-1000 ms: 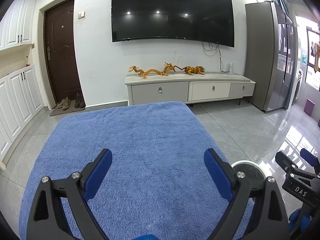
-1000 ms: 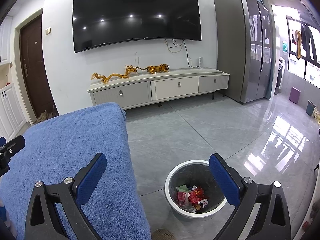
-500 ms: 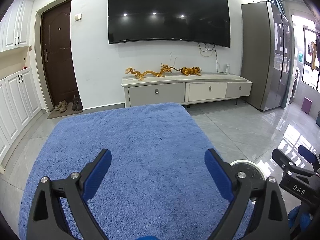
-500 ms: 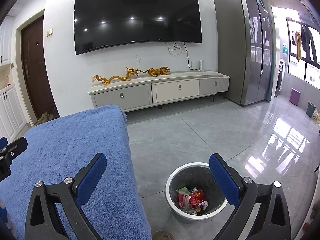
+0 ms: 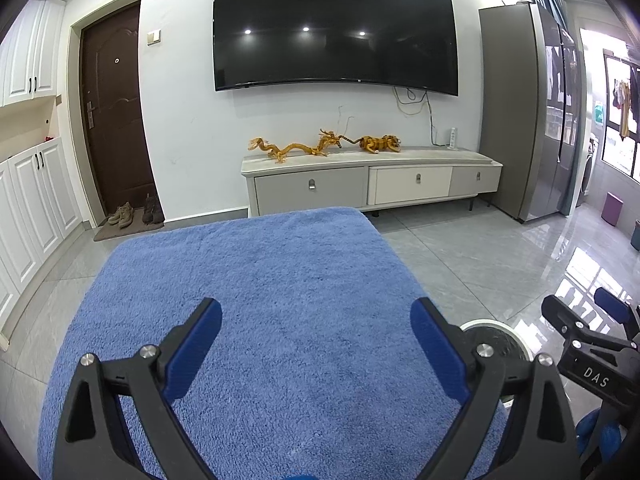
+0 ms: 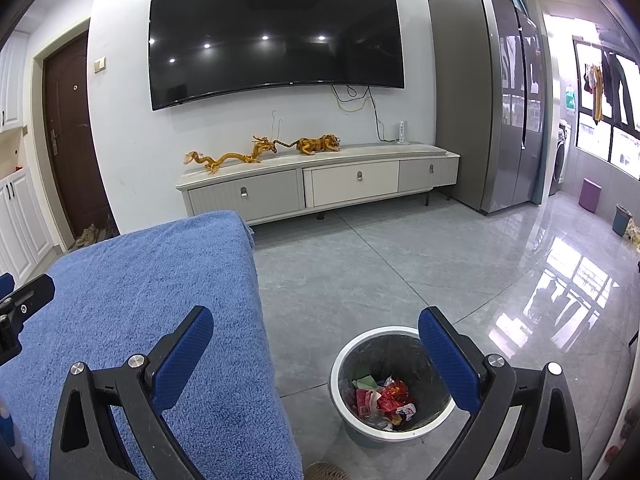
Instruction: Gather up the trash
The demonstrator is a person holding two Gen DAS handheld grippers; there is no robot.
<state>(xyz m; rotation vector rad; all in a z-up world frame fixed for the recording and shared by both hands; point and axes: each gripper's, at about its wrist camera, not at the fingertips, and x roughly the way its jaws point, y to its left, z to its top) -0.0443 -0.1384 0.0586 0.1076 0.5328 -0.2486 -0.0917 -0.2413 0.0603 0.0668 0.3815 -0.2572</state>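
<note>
A round white trash bin (image 6: 344, 376) with a dark liner stands on the floor just right of the blue-towelled table (image 6: 132, 300). Crumpled red, white and green wrappers (image 6: 380, 398) lie in it. My right gripper (image 6: 316, 354) is open and empty, held above the table's right edge and the bin. My left gripper (image 5: 316, 344) is open and empty above the blue towel (image 5: 260, 280). The bin's rim (image 5: 500, 330) shows in the left wrist view behind the right finger. No loose trash shows on the towel.
A TV cabinet (image 6: 320, 188) with golden figurines stands at the far wall under a large TV (image 6: 276, 36). A tall grey fridge (image 6: 488, 104) is at the right. The right gripper's body (image 5: 588, 356) shows at the left view's right edge. The grey tiled floor (image 6: 420, 272) is glossy.
Both views have tilted up and back slightly. Both grippers stay open and empty. The bin sits a little lower in the right wrist view.
</note>
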